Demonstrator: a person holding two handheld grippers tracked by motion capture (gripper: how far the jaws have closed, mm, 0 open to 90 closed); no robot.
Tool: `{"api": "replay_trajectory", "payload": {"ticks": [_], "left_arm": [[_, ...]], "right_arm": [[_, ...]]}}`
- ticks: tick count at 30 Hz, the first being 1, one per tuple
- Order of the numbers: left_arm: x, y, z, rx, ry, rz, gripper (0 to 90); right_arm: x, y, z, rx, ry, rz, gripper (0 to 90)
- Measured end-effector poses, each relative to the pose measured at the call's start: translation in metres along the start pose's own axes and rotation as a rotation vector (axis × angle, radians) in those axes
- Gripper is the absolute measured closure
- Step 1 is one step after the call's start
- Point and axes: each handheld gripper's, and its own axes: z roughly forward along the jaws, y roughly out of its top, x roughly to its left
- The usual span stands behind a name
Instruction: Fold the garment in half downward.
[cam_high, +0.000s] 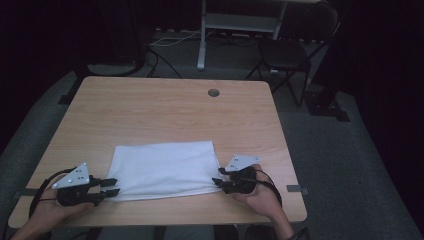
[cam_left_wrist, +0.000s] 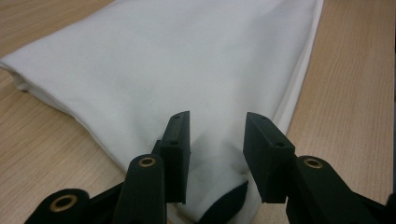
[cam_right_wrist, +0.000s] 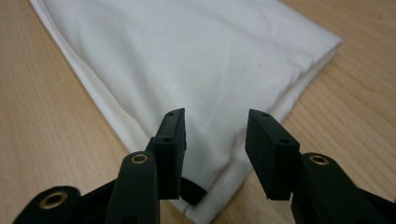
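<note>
A folded white cloth (cam_high: 165, 167) lies flat on the wooden table (cam_high: 165, 110) near its front edge. My left gripper (cam_high: 112, 186) is at the cloth's near left corner, held by a hand at the bottom left. In the left gripper view the cloth (cam_left_wrist: 187, 60) spreads ahead, its corner lies between the jaws of the left gripper (cam_left_wrist: 217, 140), and the pads stand apart from it. My right gripper (cam_high: 218, 177) is at the near right corner. In the right gripper view the cloth (cam_right_wrist: 196, 56) has its corner between the parted jaws of the right gripper (cam_right_wrist: 215, 140).
A round cable hole (cam_high: 213, 92) sits near the table's far edge. Beyond the table stand a black chair (cam_high: 287, 52) and a white desk frame (cam_high: 240, 22), with cables on the grey floor. The table's front edge runs just under both hands.
</note>
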Motion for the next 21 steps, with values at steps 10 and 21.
{"api": "replay_trajectory", "payload": {"ticks": [10, 21], "left_arm": [[-0.001, -0.003, -0.002, 0.036, 0.008, -0.001, 60.4], [0.011, 0.008, 0.006, 0.111, 0.044, 0.009, 61.1]], "right_arm": [[0.002, -0.008, 0.0, 0.032, -0.002, 0.008, 57.6], [0.005, -0.009, 0.003, 0.034, -0.003, 0.044, 57.8]]}}
